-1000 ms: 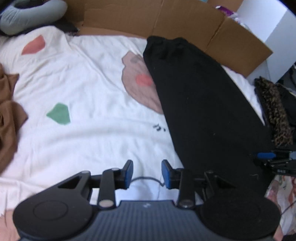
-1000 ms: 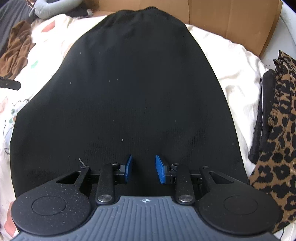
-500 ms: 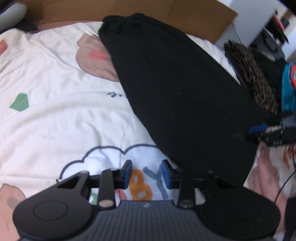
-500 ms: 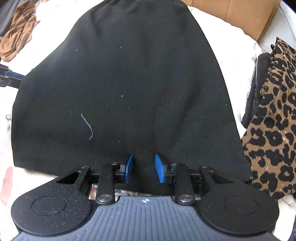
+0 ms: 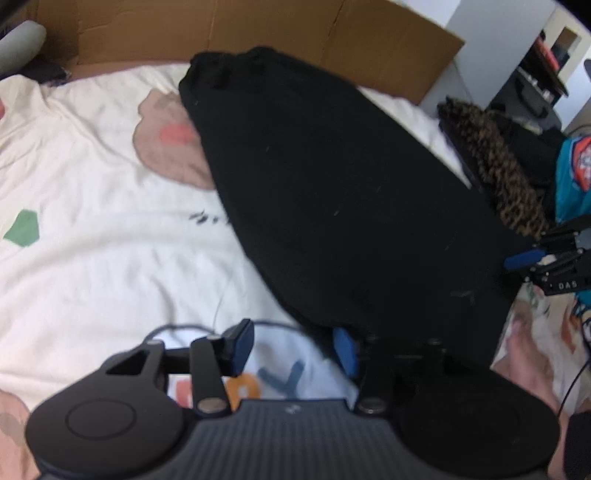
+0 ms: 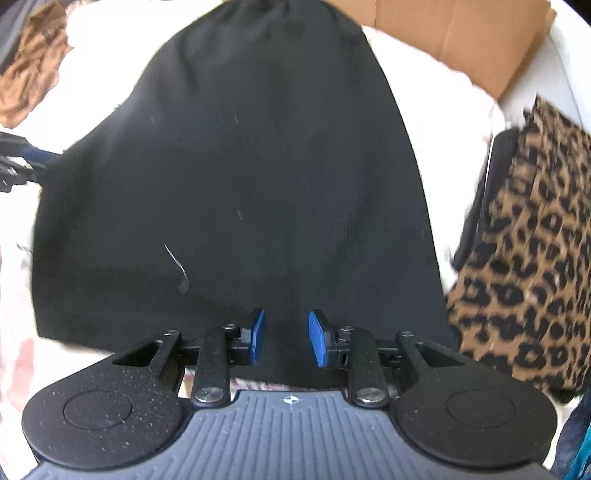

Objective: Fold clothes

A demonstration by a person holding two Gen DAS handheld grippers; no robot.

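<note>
A black garment [image 5: 343,192] lies flat on a white printed sheet [image 5: 92,236], narrow end far, wide hem near. My left gripper [image 5: 291,349] is at its near left corner, its jaws opening. Only the sheet shows between its pads, and the cloth edge lies against the right fingertip [image 5: 345,350]. My right gripper [image 6: 288,338] hovers over the middle of the hem of the garment [image 6: 240,166], open, with black cloth under the gap and nothing pinched. Each gripper shows in the other's view: the right gripper [image 5: 535,258] at the far hem corner, the left gripper [image 6: 22,158] at the left edge.
A leopard-print garment [image 6: 528,266] lies folded to the right beside a dark item [image 6: 480,206]. A brown garment [image 6: 33,70] is bunched at the far left. Cardboard [image 5: 332,33] lines the far side of the bed. A teal item [image 5: 576,173] sits at the right.
My left gripper has slid right to the garment's near corner and its jaws have widened. My right gripper has risen and drawn back, so the hem now shows in front of it.
</note>
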